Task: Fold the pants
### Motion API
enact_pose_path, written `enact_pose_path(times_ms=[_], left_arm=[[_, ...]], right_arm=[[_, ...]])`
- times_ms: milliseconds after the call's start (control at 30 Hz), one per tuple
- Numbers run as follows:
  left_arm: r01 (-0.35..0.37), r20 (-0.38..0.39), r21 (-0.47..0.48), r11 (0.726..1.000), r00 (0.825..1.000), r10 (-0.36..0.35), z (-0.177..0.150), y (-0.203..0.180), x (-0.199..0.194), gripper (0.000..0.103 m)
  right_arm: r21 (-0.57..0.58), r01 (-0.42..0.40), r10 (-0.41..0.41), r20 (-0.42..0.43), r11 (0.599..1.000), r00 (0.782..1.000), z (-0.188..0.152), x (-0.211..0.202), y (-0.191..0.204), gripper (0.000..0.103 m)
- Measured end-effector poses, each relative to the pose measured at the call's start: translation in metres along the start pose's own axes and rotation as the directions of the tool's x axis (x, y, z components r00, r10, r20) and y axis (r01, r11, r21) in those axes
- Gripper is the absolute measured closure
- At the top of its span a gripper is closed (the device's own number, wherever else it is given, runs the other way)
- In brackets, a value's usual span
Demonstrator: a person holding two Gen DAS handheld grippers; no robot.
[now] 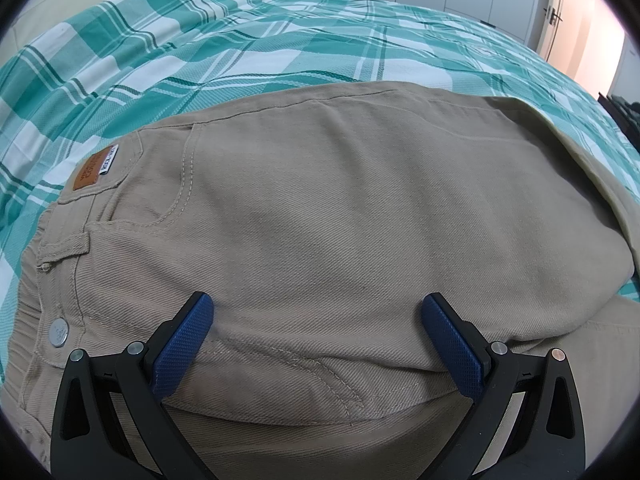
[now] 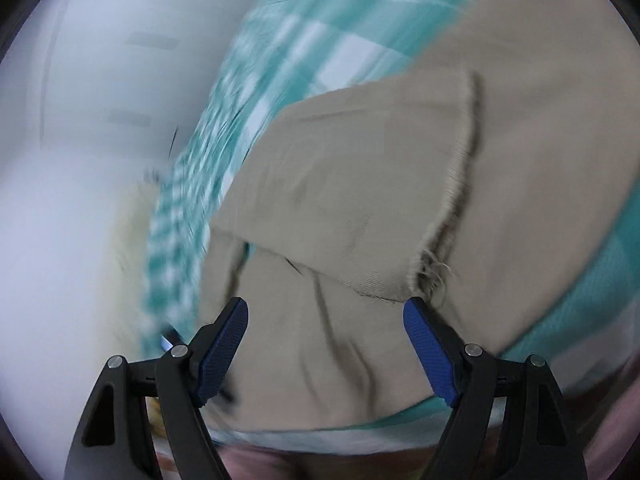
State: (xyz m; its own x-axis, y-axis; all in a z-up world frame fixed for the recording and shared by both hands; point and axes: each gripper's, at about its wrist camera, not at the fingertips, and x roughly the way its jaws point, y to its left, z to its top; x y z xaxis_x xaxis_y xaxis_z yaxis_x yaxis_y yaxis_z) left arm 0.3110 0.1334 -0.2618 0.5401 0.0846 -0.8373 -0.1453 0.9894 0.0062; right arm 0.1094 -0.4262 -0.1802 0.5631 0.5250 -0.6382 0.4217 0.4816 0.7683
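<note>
**Two tools wide open over one pair of pants**

Two tools, both spread wide, neither gripping anything! The left tool (image 1: 318,308) hangs just over the pants (image 1: 320,208), its blue pads (image 1: 186,344) well apart, with tan cloth showing in the gap; whether the tips touch the cloth I cannot tell. The right tool (image 2: 324,312) is just as wide, pads clear of the cloth, and its view is smeared with blur.

One pair of pants, tan, lying on the bed (image 1: 200,40) over a green-and-white check cover. In the left view the waistband (image 1: 52,216) sits at the left edge and the long axis runs left to right. One metal button (image 1: 58,333), one brown patch (image 1: 89,175), one belt loop (image 1: 64,245) in sight. In the right view a frayed hem (image 2: 448,208) lies over more tan cloth, leg doubled back.
</note>
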Motion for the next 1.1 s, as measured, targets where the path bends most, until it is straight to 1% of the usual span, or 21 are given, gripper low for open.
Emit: enact_pose_path(times_ms=[100, 167, 233, 267, 367, 433, 500, 533, 567, 600, 633, 667, 733, 767, 800, 867, 900, 933, 967, 1033, 1100], left_arm=[[0.000, 0.000, 0.000, 1.000, 1.000, 0.000, 0.000, 0.001, 0.000, 0.001], [0.000, 0.000, 0.000, 1.000, 1.000, 0.000, 0.000, 0.001, 0.000, 0.001], [0.000, -0.001, 0.000, 1.000, 1.000, 0.000, 0.000, 0.000, 0.000, 0.001], [0.000, -0.001, 0.000, 1.000, 1.000, 0.000, 0.000, 0.000, 0.000, 0.001], [0.000, -0.003, -0.001, 1.000, 1.000, 0.000, 0.000, 0.000, 0.000, 0.001], [0.000, -0.004, -0.001, 1.000, 1.000, 0.000, 0.000, 0.000, 0.000, 0.001], [0.000, -0.003, -0.001, 1.000, 1.000, 0.000, 0.000, 0.000, 0.000, 0.001], [0.000, -0.003, -0.001, 1.000, 1.000, 0.000, 0.000, 0.000, 0.000, 0.001], [0.000, -0.003, -0.001, 1.000, 1.000, 0.000, 0.000, 0.001, 0.000, 0.001], [0.000, -0.003, -0.001, 1.000, 1.000, 0.000, 0.000, 0.001, 0.000, 0.001], [-0.001, -0.003, -0.001, 1.000, 1.000, 0.001, 0.000, 0.001, 0.000, 0.001], [-0.001, -0.003, -0.001, 1.000, 1.000, 0.001, 0.000, 0.001, 0.000, 0.001], [0.001, -0.003, -0.002, 1.000, 1.000, -0.001, 0.000, 0.001, 0.000, 0.001], [0.000, -0.004, -0.002, 1.000, 1.000, 0.000, 0.000, 0.001, 0.000, 0.001], [0.000, -0.003, -0.002, 1.000, 1.000, 0.000, 0.000, 0.001, 0.000, 0.001], [0.001, -0.003, -0.003, 1.000, 1.000, -0.001, 0.000, 0.001, 0.000, 0.001], [0.000, -0.002, -0.002, 1.000, 1.000, 0.000, 0.000, 0.001, 0.000, 0.001], [-0.001, -0.002, -0.001, 1.000, 1.000, 0.001, 0.000, 0.001, 0.000, 0.001], [-0.002, -0.002, 0.000, 1.000, 1.000, 0.002, 0.000, 0.001, 0.000, 0.001], [-0.001, -0.003, -0.001, 1.000, 1.000, 0.001, 0.000, 0.001, 0.000, 0.001], [-0.004, -0.004, 0.000, 1.000, 1.000, 0.004, 0.000, 0.001, 0.000, 0.001]], right_arm=[[0.173, -0.042, 0.050, -0.039, 0.984, 0.998, 0.002, 0.003, -0.006, 0.023], [0.214, -0.048, 0.061, -0.055, 0.976, 0.997, 0.002, 0.010, -0.003, 0.023], [0.207, -0.005, 0.016, -0.054, 0.978, 0.998, 0.004, 0.021, 0.000, 0.023], [0.212, 0.012, -0.004, -0.038, 0.977, 0.999, 0.004, 0.025, -0.001, 0.023], [0.228, 0.013, -0.028, 0.062, 0.974, 0.998, 0.011, 0.030, -0.003, 0.022], [0.219, 0.023, -0.045, 0.095, 0.975, 0.994, 0.011, 0.033, -0.002, 0.022], [0.209, 0.015, -0.046, 0.145, 0.978, 0.988, 0.009, 0.028, -0.001, 0.025], [0.192, 0.015, -0.048, 0.169, 0.981, 0.984, 0.007, 0.024, 0.003, 0.031], [0.166, 0.015, -0.047, 0.189, 0.986, 0.981, 0.008, 0.021, 0.007, 0.043], [0.137, 0.008, -0.037, 0.208, 0.991, 0.977, 0.008, 0.016, 0.012, 0.048], [0.129, -0.002, -0.026, 0.214, 0.992, 0.977, 0.008, 0.013, 0.015, 0.051], [0.123, -0.006, -0.021, 0.216, 0.992, 0.976, 0.008, 0.011, 0.018, 0.050], [0.106, 0.044, -0.062, 0.180, 0.993, 0.982, 0.015, 0.020, 0.019, 0.050], [0.119, 0.069, -0.088, 0.163, 0.990, 0.983, 0.017, 0.025, 0.016, 0.050], [0.162, 0.094, -0.118, 0.140, 0.982, 0.983, 0.019, 0.032, 0.010, 0.051], [0.193, 0.097, -0.126, 0.142, 0.976, 0.982, 0.019, 0.036, 0.004, 0.057], [0.171, 0.112, -0.137, 0.145, 0.979, 0.980, 0.021, 0.037, 0.005, 0.062], [0.140, 0.127, -0.149, 0.158, 0.982, 0.976, 0.023, 0.039, 0.006, 0.084], [0.113, 0.138, -0.156, 0.171, 0.984, 0.973, 0.025, 0.039, 0.008, 0.093], [0.028, 0.161, -0.164, 0.196, 0.987, 0.967, 0.029, 0.035, 0.014, 0.094], [-0.074, 0.156, -0.136, 0.217, 0.985, 0.967, 0.028, 0.025, 0.031, 0.095]])
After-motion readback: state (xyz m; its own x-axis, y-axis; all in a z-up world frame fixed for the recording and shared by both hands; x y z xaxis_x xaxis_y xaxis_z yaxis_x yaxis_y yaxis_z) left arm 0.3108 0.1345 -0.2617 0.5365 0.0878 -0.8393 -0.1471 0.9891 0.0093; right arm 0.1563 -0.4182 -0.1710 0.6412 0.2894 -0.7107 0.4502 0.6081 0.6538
